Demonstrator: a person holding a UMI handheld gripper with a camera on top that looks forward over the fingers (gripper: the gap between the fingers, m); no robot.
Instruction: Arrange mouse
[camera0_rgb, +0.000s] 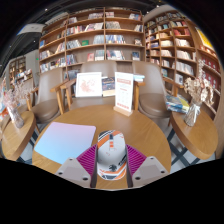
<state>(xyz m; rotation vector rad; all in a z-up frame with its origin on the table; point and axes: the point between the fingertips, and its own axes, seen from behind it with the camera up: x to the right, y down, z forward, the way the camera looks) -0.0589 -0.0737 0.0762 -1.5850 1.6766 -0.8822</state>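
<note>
Mouse (111, 156) between gripper (111, 166) fingers

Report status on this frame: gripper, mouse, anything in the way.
Gripper shut on mouse, held above the round wooden table. Mouse pad lies just ahead, beside the fingers. Upright signs stand beyond; nothing in the way.

The mouse (111, 155) is hiding the tongs' (112, 166) purple pads (90, 158) in part. Book titles on the shelves (100, 35) are showing too small to read; the standing sign's (124, 92) print likewise.
</note>
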